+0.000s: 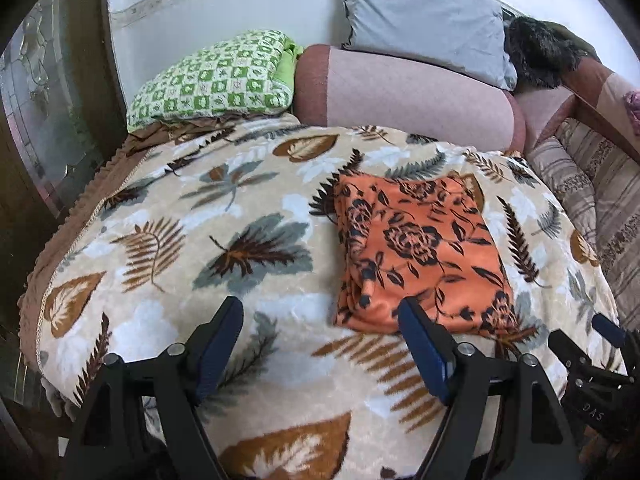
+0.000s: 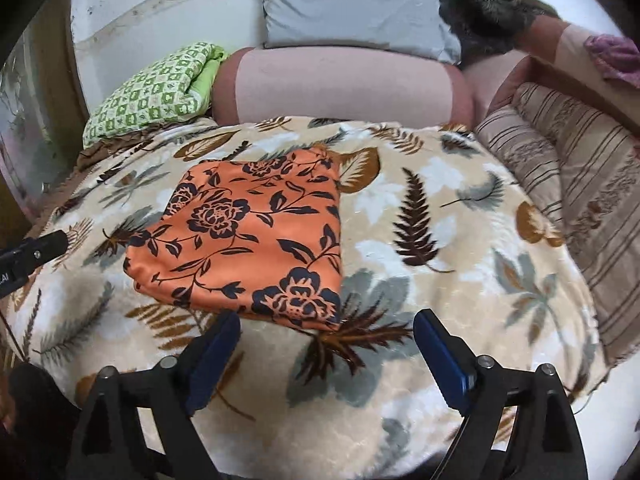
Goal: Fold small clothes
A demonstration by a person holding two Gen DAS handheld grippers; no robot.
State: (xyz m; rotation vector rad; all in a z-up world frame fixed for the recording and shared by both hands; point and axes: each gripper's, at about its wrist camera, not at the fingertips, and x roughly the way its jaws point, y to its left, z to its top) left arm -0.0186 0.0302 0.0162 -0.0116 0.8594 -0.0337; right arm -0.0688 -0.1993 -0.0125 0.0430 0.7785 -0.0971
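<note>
Orange floral garment (image 1: 416,252) folded flat on leaf-print blanket (image 1: 168,216) over the bed. Left hand-held gripper (image 1: 320,344) and right hand-held gripper (image 2: 326,356) both spread wide, empty, clear of the cloth.

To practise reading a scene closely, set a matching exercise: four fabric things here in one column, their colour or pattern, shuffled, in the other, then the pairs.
Things:
1. folded cloth
2. blanket
3. square pillow
4. small cushion

Looks:
A. green and white checks
B. plain grey
C. orange with dark flowers
D. beige with leaves and feathers

Pairs: 1-C, 2-D, 3-B, 4-A
</note>
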